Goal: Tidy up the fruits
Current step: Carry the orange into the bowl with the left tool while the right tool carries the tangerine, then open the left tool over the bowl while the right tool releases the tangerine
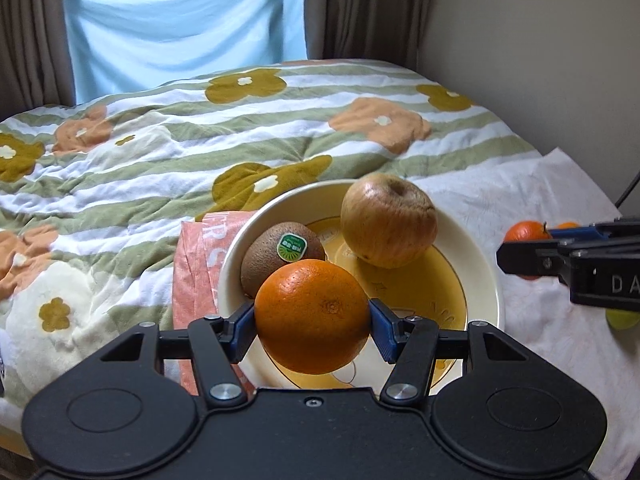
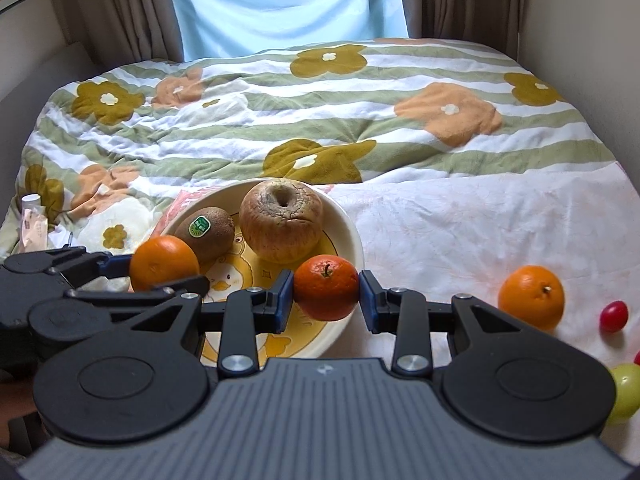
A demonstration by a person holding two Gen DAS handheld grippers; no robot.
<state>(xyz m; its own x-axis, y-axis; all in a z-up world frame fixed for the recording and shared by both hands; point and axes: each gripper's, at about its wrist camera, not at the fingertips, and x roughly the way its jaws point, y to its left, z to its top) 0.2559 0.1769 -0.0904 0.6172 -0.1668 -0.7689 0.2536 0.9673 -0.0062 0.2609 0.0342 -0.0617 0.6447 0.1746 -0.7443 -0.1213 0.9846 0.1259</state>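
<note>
A cream bowl (image 1: 486, 276) (image 2: 352, 236) with a yellow cartoon print sits on the bed. It holds a kiwi (image 1: 276, 254) (image 2: 208, 232) with a green sticker and a wrinkled apple (image 1: 388, 226) (image 2: 280, 222). My left gripper (image 1: 313, 330) (image 2: 160, 276) is shut on a large orange (image 1: 312, 316) (image 2: 162, 260) above the bowl's near left side. My right gripper (image 2: 326, 294) is shut on a darker mandarin (image 2: 326, 288) (image 1: 526, 234) over the bowl's near right rim; in the left wrist view its black body (image 1: 572, 264) enters from the right.
On the white cloth (image 2: 460, 232) to the right lie another orange (image 2: 532, 296), a red cherry tomato (image 2: 613, 316) and a green fruit (image 2: 626, 392) (image 1: 622, 318). A pink patterned bag (image 1: 196, 280) lies under the bowl's left side. A flowered quilt (image 2: 280, 120) covers the bed behind.
</note>
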